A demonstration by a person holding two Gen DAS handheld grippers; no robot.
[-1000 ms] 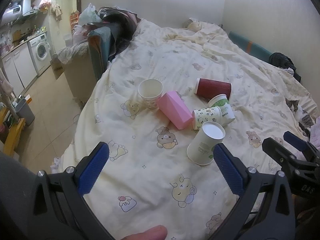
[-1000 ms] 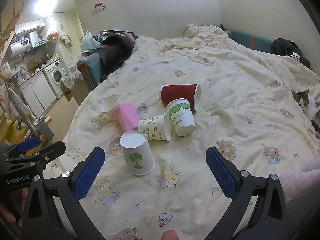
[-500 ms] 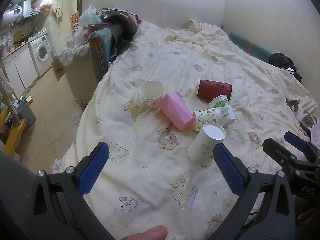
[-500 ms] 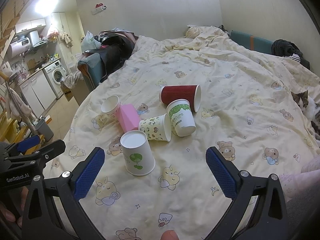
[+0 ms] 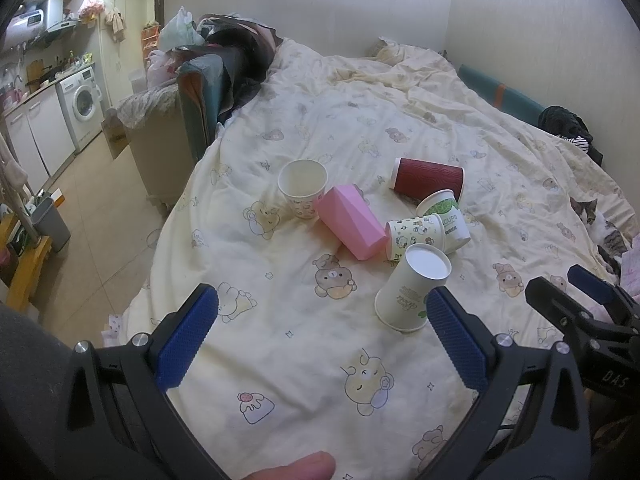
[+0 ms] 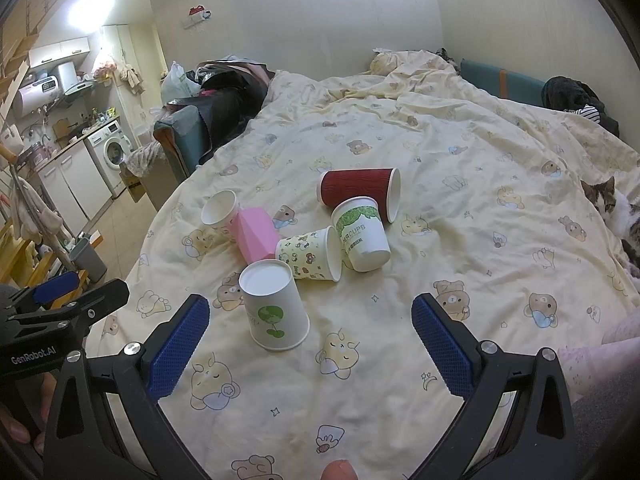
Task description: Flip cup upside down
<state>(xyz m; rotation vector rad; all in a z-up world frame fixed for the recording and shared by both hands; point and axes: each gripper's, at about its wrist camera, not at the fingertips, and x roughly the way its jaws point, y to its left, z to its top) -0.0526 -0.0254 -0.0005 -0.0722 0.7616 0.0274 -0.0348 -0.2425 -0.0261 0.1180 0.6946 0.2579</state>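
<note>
Several cups lie in a cluster on the bed. A white cup with a green print (image 5: 412, 290) (image 6: 272, 306) stands upside down nearest to me. A white cup (image 5: 303, 188) (image 6: 220, 212) stands upright at the left. A pink cup (image 5: 350, 222) (image 6: 256, 236), a cartoon-print cup (image 5: 414, 236) (image 6: 310, 254), a green-topped cup (image 5: 446, 216) (image 6: 360, 234) and a dark red cup (image 5: 428, 178) (image 6: 358, 192) lie on their sides. My left gripper (image 5: 320, 340) and right gripper (image 6: 310, 346) are open and empty, held back from the cups.
The bed has a cream cartoon-print cover (image 6: 460, 184). A cat (image 6: 612, 212) lies at the right edge. The bed's left edge drops to a tiled floor (image 5: 92, 220). An armchair (image 5: 196, 96) piled with clothes stands at the back left.
The left wrist view has drifted slightly to the left. The cups and the right gripper have not moved.
</note>
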